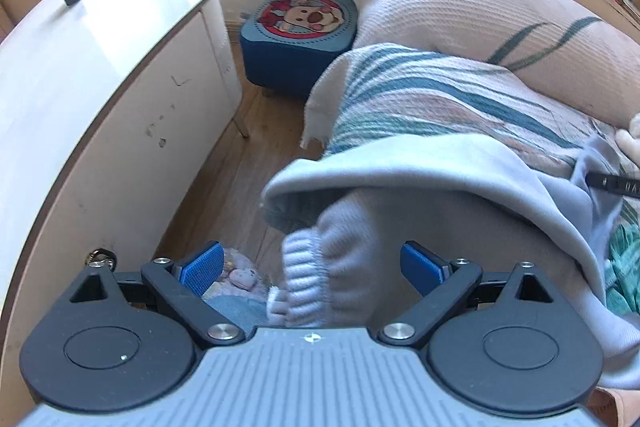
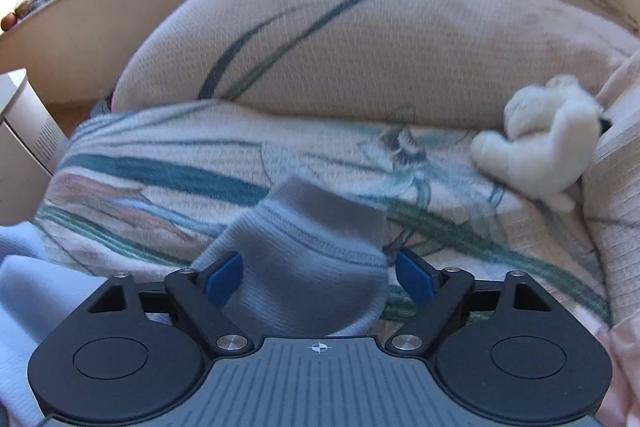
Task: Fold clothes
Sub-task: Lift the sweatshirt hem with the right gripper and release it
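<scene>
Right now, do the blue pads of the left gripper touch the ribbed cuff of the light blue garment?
Apart. In the left wrist view, the left gripper is open; floor and fabric show between each pad and the ribbed cuff.

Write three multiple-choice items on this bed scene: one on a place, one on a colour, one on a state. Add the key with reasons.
1. Where does the white plush toy lie?
A. on the bed's right side, below the pillow
B. on the white side table
C. on the floor

2. What colour are the pads on the left tongs?
A. red
B. blue
C. yellow

3. How do the right tongs stand around the light blue cuff?
A. clamped shut on it
B. open, cuff between the pads
C. shut, away from it

Key: A, the toy rests on the patterned bedspread beside the pillow; B, both pads show blue; B, gaps show beside the cuff.
</scene>
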